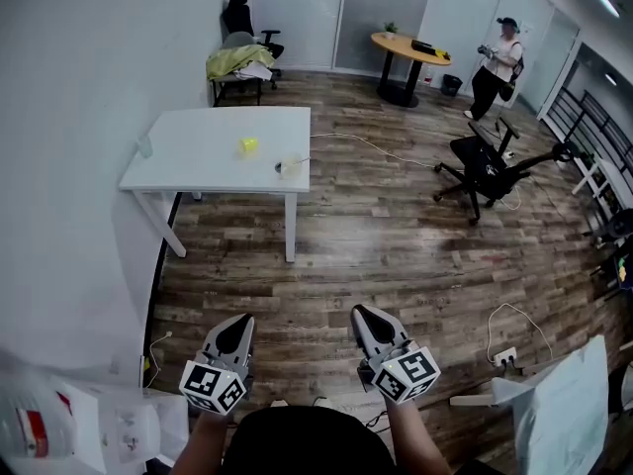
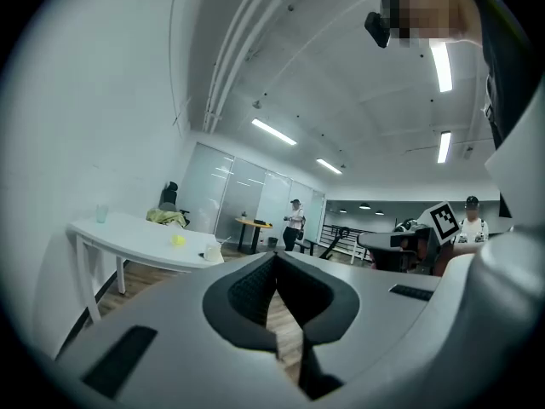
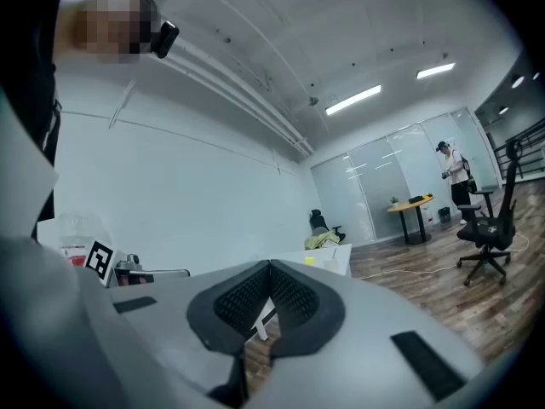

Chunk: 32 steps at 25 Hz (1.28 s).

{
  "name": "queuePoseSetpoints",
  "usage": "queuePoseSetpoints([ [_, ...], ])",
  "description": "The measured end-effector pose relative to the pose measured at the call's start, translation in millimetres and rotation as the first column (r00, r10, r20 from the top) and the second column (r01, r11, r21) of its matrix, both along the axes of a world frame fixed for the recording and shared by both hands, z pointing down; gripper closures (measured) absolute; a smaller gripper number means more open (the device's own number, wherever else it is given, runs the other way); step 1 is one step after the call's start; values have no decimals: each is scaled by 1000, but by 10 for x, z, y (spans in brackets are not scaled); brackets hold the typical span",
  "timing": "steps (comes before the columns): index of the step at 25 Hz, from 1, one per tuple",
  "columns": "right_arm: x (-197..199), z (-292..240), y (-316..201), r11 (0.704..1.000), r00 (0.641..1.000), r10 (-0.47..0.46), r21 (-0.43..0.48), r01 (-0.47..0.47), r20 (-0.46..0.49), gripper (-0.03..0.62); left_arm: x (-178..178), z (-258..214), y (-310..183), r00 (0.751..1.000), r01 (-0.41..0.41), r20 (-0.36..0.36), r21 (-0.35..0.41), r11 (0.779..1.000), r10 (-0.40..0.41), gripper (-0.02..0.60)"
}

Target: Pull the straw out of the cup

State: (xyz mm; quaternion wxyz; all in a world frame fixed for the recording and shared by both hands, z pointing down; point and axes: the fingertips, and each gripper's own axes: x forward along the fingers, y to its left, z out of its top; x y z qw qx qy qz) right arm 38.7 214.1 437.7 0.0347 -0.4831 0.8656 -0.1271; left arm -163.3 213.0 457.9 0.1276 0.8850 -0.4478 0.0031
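I hold both grippers low in front of me, over the wood floor and well short of the white counter that stands against the wall ahead. The left gripper has its jaws clenched tip to tip with nothing between them, as its own view confirms, where the dark pads meet at the front. The right gripper is the same: jaws pressed together and empty, and both grippers point roughly level toward the counter. The cup, a small pale one, sits near the counter's front right corner, far from either gripper. In the left gripper view I can make out the straw as a thin line slanting up out of the cup; it is too small in the head view to read clearly. A small yellow object lies on the counter just beyond the cup, apart from it, and a clear glass stands at the far left edge by the wall. Past the counter a black office chair leans over on the floor to the right, with a thin white cable trailing across the boards between it and the counter. At the back of the room a person stands near a round wooden table.
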Motion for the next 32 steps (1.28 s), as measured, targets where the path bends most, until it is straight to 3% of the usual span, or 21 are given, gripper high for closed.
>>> queuePoseSetpoints([
  [8, 79, -30, 26, 999, 998, -49, 5, 49, 38, 571, 159, -22, 42, 1000, -2, -17, -5, 1000, 1, 568],
  [21, 502, 79, 174, 992, 991, -126, -15, 127, 32, 571, 641, -29, 237, 999, 37, 16, 0, 999, -37, 568],
  [32, 687, 121, 229, 986, 985, -167, -13, 167, 41, 571, 842, 5, 325, 998, 59, 38, 1, 998, -59, 568],
])
